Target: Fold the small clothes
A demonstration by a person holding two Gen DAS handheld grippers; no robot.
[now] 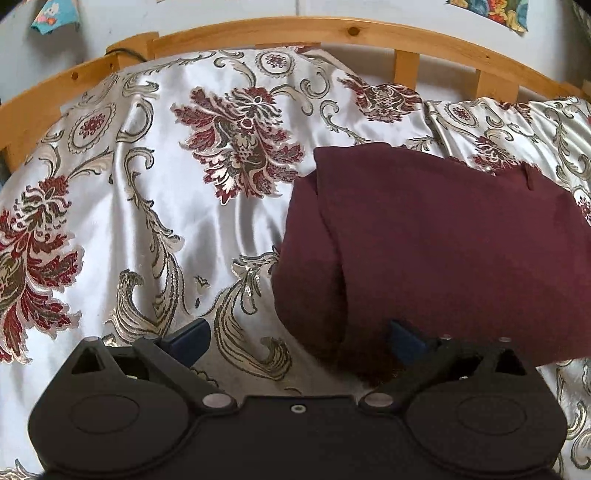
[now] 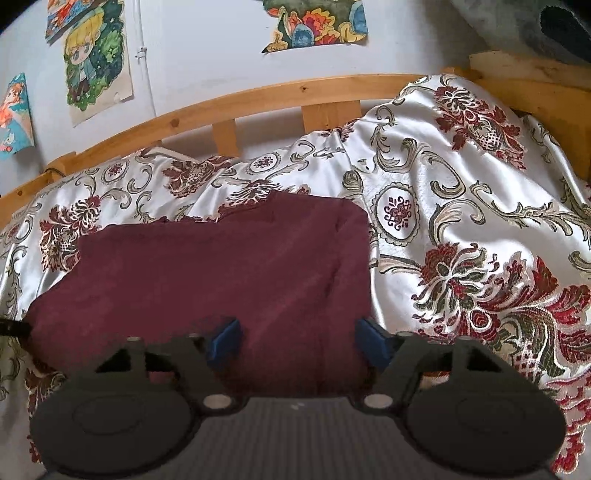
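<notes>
Beneath both grippers spreads a floral satin bedspread (image 1: 129,206) on a wooden-railed bed (image 1: 258,31). Ahead of the right gripper (image 2: 297,343) lies a folded maroon garment (image 2: 207,269). Both grippers, including the left gripper (image 1: 299,339), are released, fingers spread, grasping nothing.

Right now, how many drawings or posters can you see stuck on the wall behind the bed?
4, though others may lie outside the view: a blond-haired cartoon figure, one above it cut off by the edge, an orange-and-blue one at far left, and a flowery one at top centre.
</notes>
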